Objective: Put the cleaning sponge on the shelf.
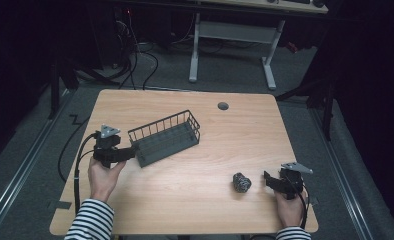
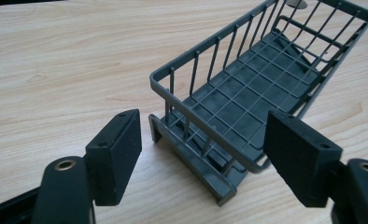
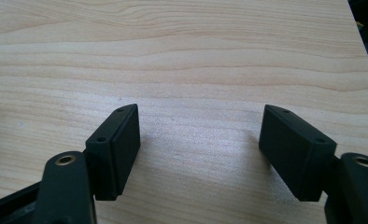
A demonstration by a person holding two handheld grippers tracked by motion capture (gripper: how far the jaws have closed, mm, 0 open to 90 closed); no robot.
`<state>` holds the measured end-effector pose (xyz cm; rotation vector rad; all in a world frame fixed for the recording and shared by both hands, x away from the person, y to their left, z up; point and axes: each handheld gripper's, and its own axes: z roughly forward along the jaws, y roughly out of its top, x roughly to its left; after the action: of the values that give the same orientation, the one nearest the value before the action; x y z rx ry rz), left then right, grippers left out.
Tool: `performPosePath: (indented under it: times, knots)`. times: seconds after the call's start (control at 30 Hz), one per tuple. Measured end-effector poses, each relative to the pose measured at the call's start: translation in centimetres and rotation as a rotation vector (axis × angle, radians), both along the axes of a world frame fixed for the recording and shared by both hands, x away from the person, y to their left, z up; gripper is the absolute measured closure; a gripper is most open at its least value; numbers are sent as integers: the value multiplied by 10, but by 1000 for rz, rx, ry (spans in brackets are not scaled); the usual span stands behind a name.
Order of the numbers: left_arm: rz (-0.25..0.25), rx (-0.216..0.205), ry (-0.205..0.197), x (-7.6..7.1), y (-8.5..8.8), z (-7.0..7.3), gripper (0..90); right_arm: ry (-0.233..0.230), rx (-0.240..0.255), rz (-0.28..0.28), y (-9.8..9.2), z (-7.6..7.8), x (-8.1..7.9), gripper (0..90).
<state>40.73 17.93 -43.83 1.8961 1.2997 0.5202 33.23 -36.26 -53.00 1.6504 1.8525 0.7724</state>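
A dark grey wire basket lies at an angle on the wooden table, left of centre. My left gripper is at the basket's near end. In the left gripper view the basket is empty and its near end sits between the wide-spread jaws of that gripper; the pads do not press on it. A small dark speckled ball rests at the front right. Just right of it my right gripper stands open above bare wood, with nothing between its jaws.
A round cable hole sits near the table's far edge. Cables trail from both grippers off the table's sides. Beyond the table stand a white desk frame and loose floor cables.
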Motion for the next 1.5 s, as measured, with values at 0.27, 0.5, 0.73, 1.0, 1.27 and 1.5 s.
performPosePath:
  times: [0.27, 0.5, 0.73, 1.0, 1.27, 1.5]
  knots:
    - [10, 17, 18, 11, -6, -7, 332, 0, 0, 0, 0, 0, 0, 294]
    - [4, 13, 27, 14, -9, -10, 408, 0, 0, 1, 0, 0, 0, 293]
    - [-11, 20, 33, 13, -12, -12, 510, 0, 0, 1, 0, 0, 0, 292]
    - [-10, 3, 22, 9, -12, -12, 534, 0, 0, 1, 0, 0, 0, 292]
    - [-29, 3, 19, 6, -21, -12, 531, 0, 0, 1, 0, 0, 0, 292]
    - [-50, 1, 18, 4, -33, -12, 531, 0, 0, 1, 0, 0, 0, 292]
